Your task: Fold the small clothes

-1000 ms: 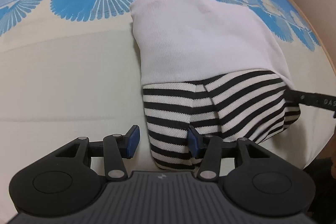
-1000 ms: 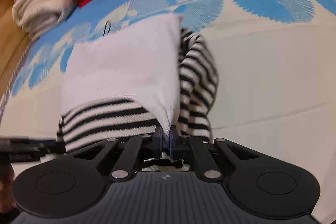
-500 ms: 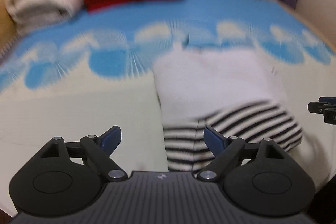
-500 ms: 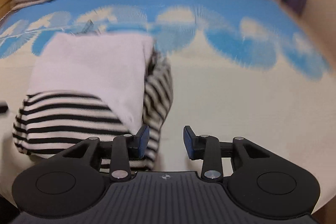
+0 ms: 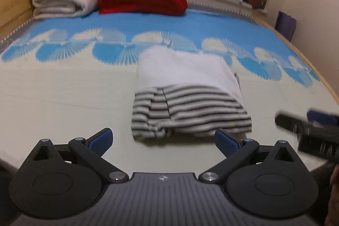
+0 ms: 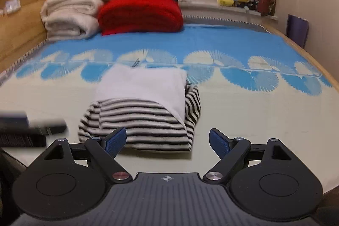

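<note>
Bedroom, blue-and-cream patterned bed mat (image 5: 63,86) – folded white and black-striped small garment (image 5: 186,94) lies near its middle, free of both tools. Left hand-held gripper (image 5: 164,140) has just been spreading its jaws, now wide apart, nothing between them. Right hand-held gripper (image 6: 167,141) likewise, jaws just parted wide – empty. Red folded blanket (image 6: 139,13) and cream rolled blankets (image 6: 70,16) sit at the far end.
</note>
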Motion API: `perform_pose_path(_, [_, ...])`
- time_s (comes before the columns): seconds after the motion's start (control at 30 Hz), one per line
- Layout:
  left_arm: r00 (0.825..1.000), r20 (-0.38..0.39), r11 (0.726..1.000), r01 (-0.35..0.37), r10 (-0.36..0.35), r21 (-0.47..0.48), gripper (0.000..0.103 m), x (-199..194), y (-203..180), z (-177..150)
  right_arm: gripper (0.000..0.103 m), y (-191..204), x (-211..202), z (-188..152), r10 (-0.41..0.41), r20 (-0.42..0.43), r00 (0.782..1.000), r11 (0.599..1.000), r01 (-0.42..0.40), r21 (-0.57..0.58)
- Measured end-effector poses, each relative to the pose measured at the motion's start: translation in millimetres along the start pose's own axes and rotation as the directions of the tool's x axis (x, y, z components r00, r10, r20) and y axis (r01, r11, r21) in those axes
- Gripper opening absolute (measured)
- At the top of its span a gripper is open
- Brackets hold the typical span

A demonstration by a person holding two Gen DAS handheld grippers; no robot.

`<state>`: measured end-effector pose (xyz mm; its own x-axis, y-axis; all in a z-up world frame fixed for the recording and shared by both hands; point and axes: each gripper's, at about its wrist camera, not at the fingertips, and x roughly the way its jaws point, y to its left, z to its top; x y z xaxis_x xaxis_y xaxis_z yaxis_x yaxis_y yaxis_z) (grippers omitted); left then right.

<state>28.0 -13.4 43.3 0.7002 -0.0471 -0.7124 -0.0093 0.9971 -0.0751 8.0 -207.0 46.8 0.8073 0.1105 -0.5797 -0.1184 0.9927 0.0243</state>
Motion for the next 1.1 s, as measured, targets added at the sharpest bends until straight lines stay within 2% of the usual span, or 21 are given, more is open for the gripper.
perform_pose_path(0.1, [0.999, 0.025, 0.999, -0.020, 0.019, 0.049, 0.102, 1, -11, -3, 0.087, 4, 3, -3, -0.008, -0.002, 1.000, 1.000, 0.008, -0.021])
perform_pose_path(0.2, [0.999, 0.027, 0.998, -0.024, 0.022, 0.056, 0.102, 6, -12, -3, 0.087, 5, 8, -5, -0.003, -0.025, 1.000, 1.000, 0.003, -0.018])
perform_pose_path(0.5, [1.000, 0.018, 1.000, -0.020, 0.019, 0.017, 0.102, 14, -3, -1, 0.086, 12, 10, -6, 0.013, -0.023, 1.000, 0.999, -0.014, -0.045])
perform_pose_path(1.1, [1.000, 0.007, 1.000, -0.012, 0.012, 0.004, 0.102, 20, -2, -1, 0.086, 13, 18, -6, -0.002, -0.035, 0.999, 0.999, 0.001, -0.032])
